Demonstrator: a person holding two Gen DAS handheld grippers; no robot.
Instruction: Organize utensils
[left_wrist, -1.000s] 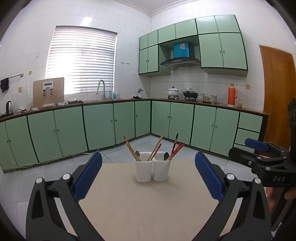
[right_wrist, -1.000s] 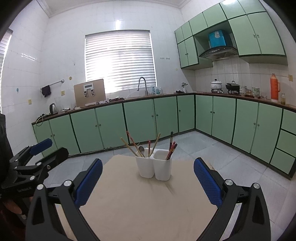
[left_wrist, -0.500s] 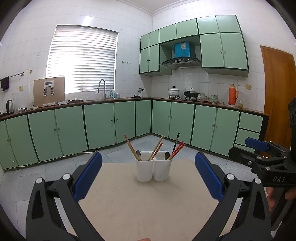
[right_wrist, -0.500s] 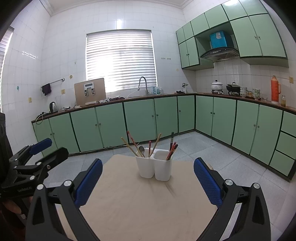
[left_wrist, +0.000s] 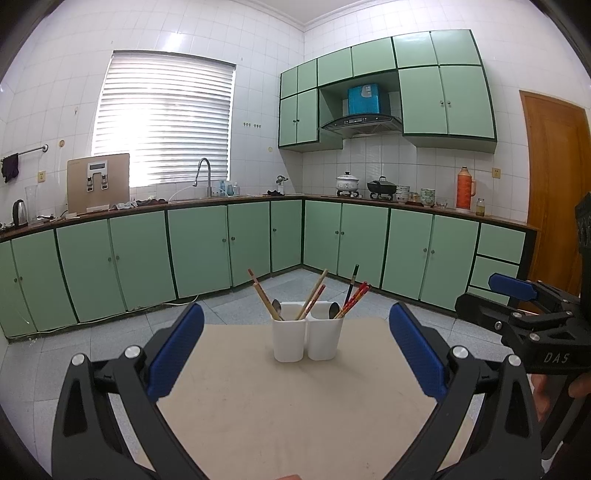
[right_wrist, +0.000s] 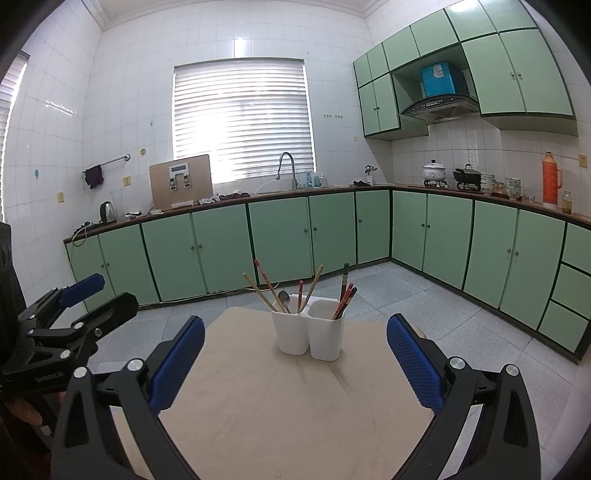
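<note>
The surface is a bare beige tabletop (left_wrist: 280, 413) standing on a grey tiled floor (left_wrist: 110, 332). Two white utensil holders (left_wrist: 306, 341) stand touching side by side toward the far edge of the tabletop, at 12 o'clock from both grippers. The left-hand holder carries wooden chopsticks (left_wrist: 263, 295) and a metal spoon (left_wrist: 277, 306); the right-hand holder carries red chopsticks (left_wrist: 356, 295), a dark chopstick and a second spoon.

The left gripper (left_wrist: 295, 354) hangs above the near edge, its blue-padded fingers (left_wrist: 177, 350) wide apart and holding nothing. The right gripper (right_wrist: 295, 354) is level with it, fingers equally spread and empty.

Green base cabinets (left_wrist: 207, 247) line the walls from 9 o'clock to 3 o'clock under a dark worktop. A blinded window (left_wrist: 162, 118) sits at 11 o'clock, a range hood (left_wrist: 360, 123) at 1 o'clock and a wooden door (left_wrist: 554, 184) at 3 o'clock.
</note>
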